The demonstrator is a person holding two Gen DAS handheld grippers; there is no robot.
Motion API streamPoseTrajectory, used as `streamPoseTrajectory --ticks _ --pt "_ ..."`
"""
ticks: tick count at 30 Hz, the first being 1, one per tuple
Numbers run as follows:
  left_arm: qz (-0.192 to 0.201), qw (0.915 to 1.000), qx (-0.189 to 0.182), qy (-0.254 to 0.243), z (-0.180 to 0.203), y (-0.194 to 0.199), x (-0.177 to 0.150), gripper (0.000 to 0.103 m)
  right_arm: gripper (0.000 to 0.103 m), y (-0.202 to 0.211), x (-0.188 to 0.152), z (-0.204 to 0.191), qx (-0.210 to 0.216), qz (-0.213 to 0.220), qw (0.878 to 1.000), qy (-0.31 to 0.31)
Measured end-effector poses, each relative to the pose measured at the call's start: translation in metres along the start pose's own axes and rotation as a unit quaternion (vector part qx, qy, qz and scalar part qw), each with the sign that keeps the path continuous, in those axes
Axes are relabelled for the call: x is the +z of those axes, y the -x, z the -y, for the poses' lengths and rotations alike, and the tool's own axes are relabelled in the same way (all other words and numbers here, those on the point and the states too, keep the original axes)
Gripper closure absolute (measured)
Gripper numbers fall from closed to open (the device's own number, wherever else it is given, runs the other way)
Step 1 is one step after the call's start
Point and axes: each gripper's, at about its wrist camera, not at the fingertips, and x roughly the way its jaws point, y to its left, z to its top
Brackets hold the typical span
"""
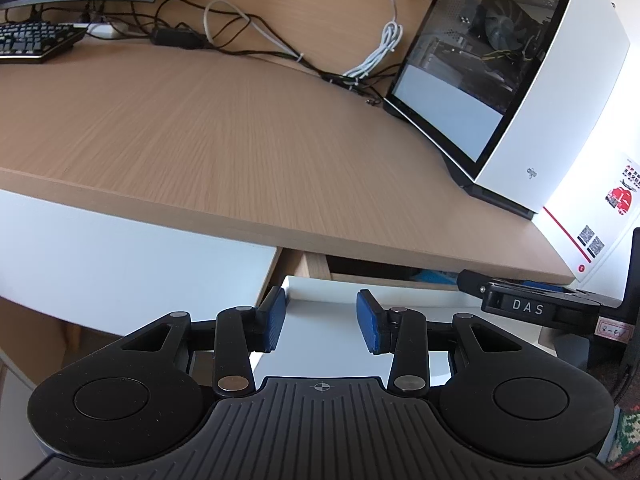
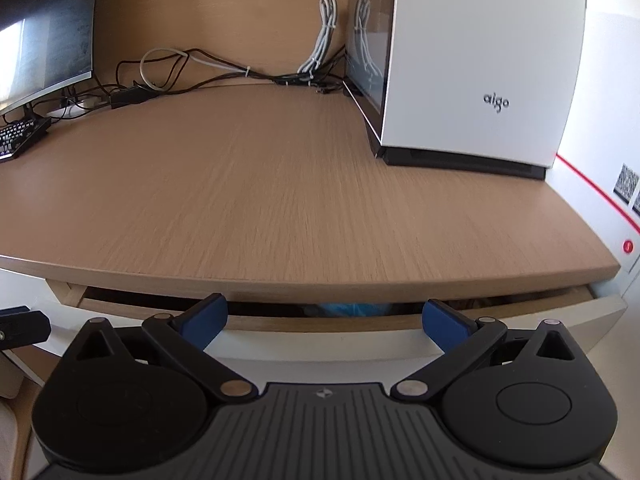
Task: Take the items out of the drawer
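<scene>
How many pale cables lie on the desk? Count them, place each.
2. A looped grey cable lies among the black wires at the desk's back; a bundled white cable lies beside the computer case. More may hide behind the case.

Bright daylight in both views, colours slightly cool. Strong fisheye bend: the surface edge bows and the white computer case curves near the frame edge; corners vignette to black. The glass side panel of the case reflects pale sky. The monitor carries window glare. The drawer gap sits in deep shadow, its contents murky. Wood grain is slightly soft in the right view. Black tong housings stay sharp, with soft highlights.
</scene>
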Motion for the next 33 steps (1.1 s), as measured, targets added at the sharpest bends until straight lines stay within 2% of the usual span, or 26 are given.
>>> streamPoseTrajectory --ticks 4,8,11,13,15,18,26,29,33 --pt "-0.005 1.0000 0.002 -0.006 0.002 0.007 -0.006 0.061 0.000 0.005 -0.005 0.000 -0.002 -0.001 1.000 0.000" --pt "-0.027 0.9996 0.012 0.003 0.003 0.014 0.001 0.063 0.000 0.012 -0.008 0.001 0.000 -0.012 1.000 -0.003" --pt "-0.025 0.9984 0.040 -0.032 0.017 0.023 0.015 0.063 0.000 0.021 -0.004 0.009 0.015 -0.026 0.999 -0.014" --pt "-0.042 0.9987 0.016 -0.023 0.026 0.022 0.026 0.063 0.000 0.034 0.003 0.022 0.020 -0.008 0.999 -0.026" --pt "-0.065 0.9976 -0.006 -0.023 0.042 0.013 0.031 0.063 0.000 0.035 0.016 0.037 0.022 -0.013 0.999 -0.033" --pt "-0.096 0.9944 -0.015 -0.041 0.074 -0.009 0.033 0.063 0.000 0.014 0.030 0.057 0.016 -0.071 0.997 -0.026" --pt "-0.139 0.9876 0.026 -0.068 0.119 -0.062 0.038 0.063 0.000 -0.025 0.029 0.098 -0.004 -0.131 0.991 -0.030" --pt "-0.154 0.9839 0.039 -0.083 0.124 -0.084 0.040 0.063 0.000 -0.023 0.024 0.091 -0.013 -0.133 0.991 0.009" --pt "-0.182 0.9783 0.047 -0.087 0.124 -0.104 0.031 0.063 0.000 -0.016 0.021 0.096 -0.015 -0.142 0.990 -0.012"
